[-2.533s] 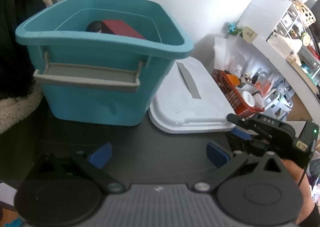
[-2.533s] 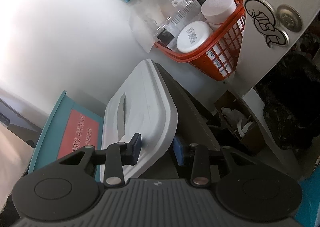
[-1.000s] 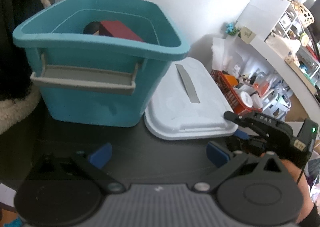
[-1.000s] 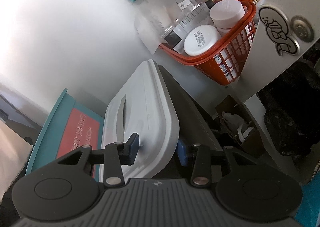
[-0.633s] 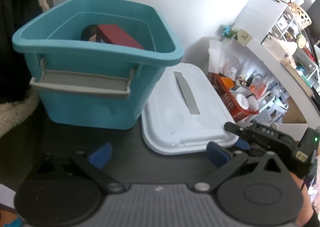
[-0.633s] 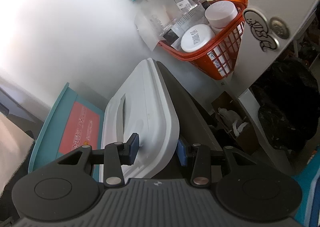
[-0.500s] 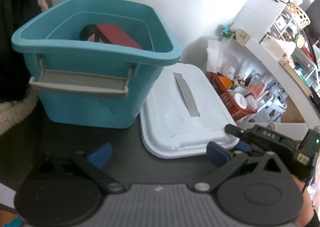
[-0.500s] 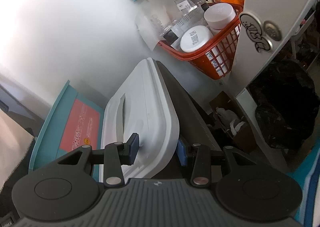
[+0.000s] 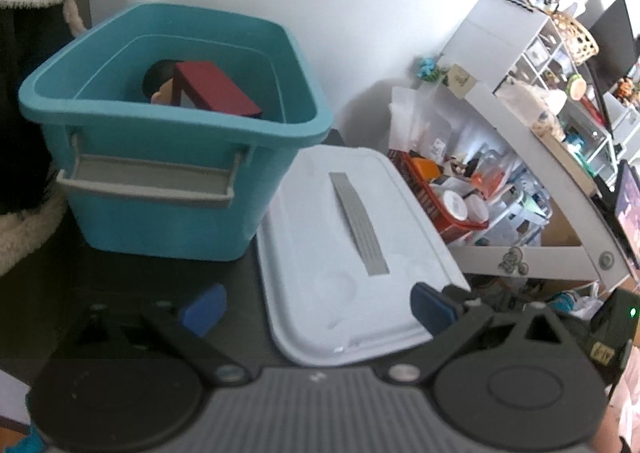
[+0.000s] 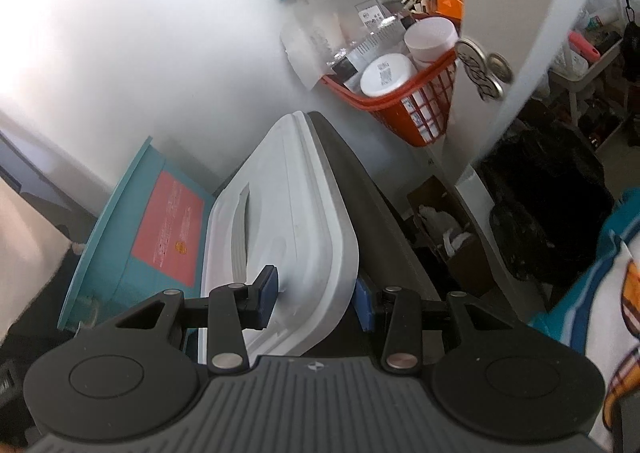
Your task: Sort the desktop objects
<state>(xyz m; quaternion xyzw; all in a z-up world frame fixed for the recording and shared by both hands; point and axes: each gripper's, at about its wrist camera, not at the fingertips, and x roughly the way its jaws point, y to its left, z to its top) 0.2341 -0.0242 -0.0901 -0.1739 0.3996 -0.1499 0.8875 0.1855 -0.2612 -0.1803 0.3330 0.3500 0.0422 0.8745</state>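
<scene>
Beside teal bin (image 9: 160, 209), white lid (image 9: 344, 253) lies flat.

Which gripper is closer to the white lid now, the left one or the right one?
Right. The right gripper has its fingers clamped on the edge of the white lid. The left gripper hovers open over the lid's near end, not touching it.

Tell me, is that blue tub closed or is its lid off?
Off. The teal bin stands open-topped, with a red box showing inside, while the white lid sits beside it, its edge between the right gripper's pads.
</scene>
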